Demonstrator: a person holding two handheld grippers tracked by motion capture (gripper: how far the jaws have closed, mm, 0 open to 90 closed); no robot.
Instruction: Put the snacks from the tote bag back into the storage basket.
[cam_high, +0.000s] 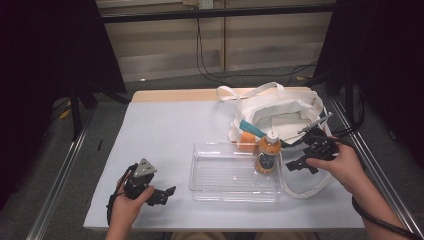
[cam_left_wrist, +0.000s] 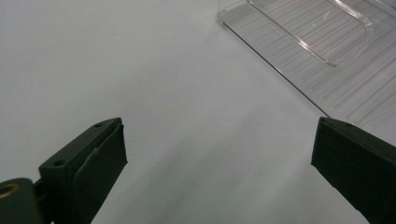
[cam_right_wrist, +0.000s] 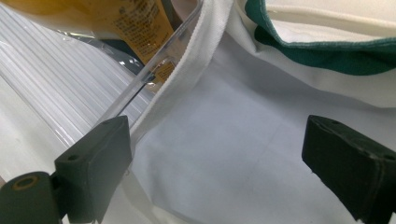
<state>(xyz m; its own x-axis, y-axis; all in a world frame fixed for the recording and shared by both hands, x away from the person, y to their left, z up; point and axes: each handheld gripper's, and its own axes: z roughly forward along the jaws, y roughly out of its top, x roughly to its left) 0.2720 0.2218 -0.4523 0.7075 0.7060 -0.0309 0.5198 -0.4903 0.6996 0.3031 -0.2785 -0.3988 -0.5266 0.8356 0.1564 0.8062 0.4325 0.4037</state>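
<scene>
An orange drink bottle (cam_high: 268, 152) with a white cap stands upright in the right end of a clear plastic tray (cam_high: 220, 187). My right gripper (cam_high: 300, 166) is open just right of the bottle, over the white strap of a tote bag (cam_high: 280, 107). In the right gripper view the jaws (cam_right_wrist: 215, 135) stand wide apart over the table, with the strap (cam_right_wrist: 187, 79), the tray wall (cam_right_wrist: 154, 70) and the bottle's base (cam_right_wrist: 121, 18) ahead. My left gripper (cam_high: 168, 196) rests open at the front left. Nothing lies between its jaws (cam_left_wrist: 219, 140), and the tray corner (cam_left_wrist: 299, 46) is ahead of them.
The white tote bag with green trim (cam_right_wrist: 327, 51) lies open at the back right, and an orange item (cam_high: 246, 141) sits at its mouth behind the tray. Bare table (cam_high: 165, 130) stretches left of the tray. Cables hang behind the table's far edge.
</scene>
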